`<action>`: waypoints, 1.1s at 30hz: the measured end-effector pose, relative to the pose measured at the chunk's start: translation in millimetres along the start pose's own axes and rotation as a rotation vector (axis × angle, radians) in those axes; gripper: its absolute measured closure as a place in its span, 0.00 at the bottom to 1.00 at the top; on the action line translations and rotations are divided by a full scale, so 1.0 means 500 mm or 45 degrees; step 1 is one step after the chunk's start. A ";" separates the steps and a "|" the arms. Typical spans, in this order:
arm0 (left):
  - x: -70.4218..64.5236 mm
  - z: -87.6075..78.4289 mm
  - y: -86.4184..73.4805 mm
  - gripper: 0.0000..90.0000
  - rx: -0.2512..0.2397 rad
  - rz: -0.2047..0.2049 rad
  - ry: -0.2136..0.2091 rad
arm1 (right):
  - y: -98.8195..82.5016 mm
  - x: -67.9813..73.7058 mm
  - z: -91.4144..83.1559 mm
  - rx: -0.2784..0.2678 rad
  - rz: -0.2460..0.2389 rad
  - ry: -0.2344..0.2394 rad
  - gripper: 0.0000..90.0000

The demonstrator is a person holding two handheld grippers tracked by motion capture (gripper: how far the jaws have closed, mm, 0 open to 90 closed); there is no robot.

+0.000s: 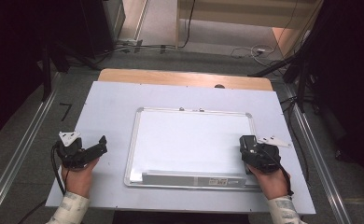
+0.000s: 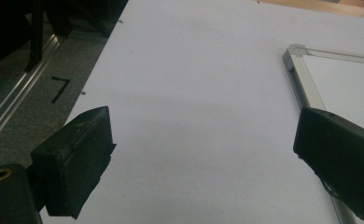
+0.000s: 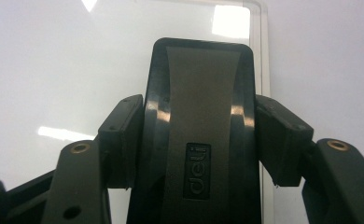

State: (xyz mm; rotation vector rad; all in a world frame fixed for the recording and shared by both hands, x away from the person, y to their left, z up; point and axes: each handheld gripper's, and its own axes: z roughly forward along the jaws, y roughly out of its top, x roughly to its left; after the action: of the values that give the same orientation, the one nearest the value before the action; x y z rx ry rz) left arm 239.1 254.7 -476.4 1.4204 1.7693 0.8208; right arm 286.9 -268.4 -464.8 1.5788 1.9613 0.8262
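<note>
A white whiteboard (image 1: 189, 140) with a silver frame lies flat in the middle of the table. My right gripper (image 1: 248, 143) is over the board's right edge, shut on a black board eraser (image 1: 248, 140). In the right gripper view the eraser (image 3: 201, 84) stands upright between the two jaws of the right gripper (image 3: 199, 109), with the whiteboard (image 3: 77, 56) behind it. My left gripper (image 1: 96, 145) rests left of the board, open with nothing in it. In the left gripper view the left gripper (image 2: 203, 135) has its jaws wide apart over the bare white sheet, and the whiteboard's corner (image 2: 301, 70) is to the right.
A pale sheet (image 1: 110, 107) covers the table, with a wooden strip (image 1: 185, 77) along the back. A grey tray bar (image 1: 194, 178) runs along the board's near edge. Metal rails (image 1: 17, 158) flank the table on both sides. Cables lie on the floor beyond.
</note>
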 end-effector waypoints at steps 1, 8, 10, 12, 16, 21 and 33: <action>0.000 0.000 0.000 0.06 -0.002 0.000 -0.001 | -0.004 0.002 0.003 0.016 0.004 -0.001 0.41; 0.000 0.000 0.000 0.06 -0.001 0.000 -0.003 | -0.015 0.005 0.028 0.087 0.034 -0.014 0.41; 0.001 0.000 0.000 0.06 0.000 -0.001 -0.004 | -0.018 0.003 0.035 0.113 0.033 -0.017 0.40; 0.001 0.000 0.000 0.06 -0.001 0.000 -0.004 | -0.016 0.004 0.035 0.110 0.045 -0.007 0.37; 0.001 -0.001 -0.001 0.06 -0.002 -0.002 -0.003 | -0.016 0.002 0.034 0.102 0.031 0.000 0.28; 0.002 -0.002 -0.001 0.06 -0.002 0.000 -0.002 | -0.009 -0.008 0.008 0.007 0.052 -0.011 0.28; 0.001 -0.002 -0.001 0.06 -0.003 0.002 -0.001 | -0.009 -0.051 -0.039 -0.164 0.066 0.014 0.24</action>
State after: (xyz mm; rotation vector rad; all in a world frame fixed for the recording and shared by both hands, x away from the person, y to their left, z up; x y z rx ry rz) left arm 237.9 254.8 -476.4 1.4206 1.7661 0.8229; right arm 275.6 -296.8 -454.2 1.5586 1.8429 0.9640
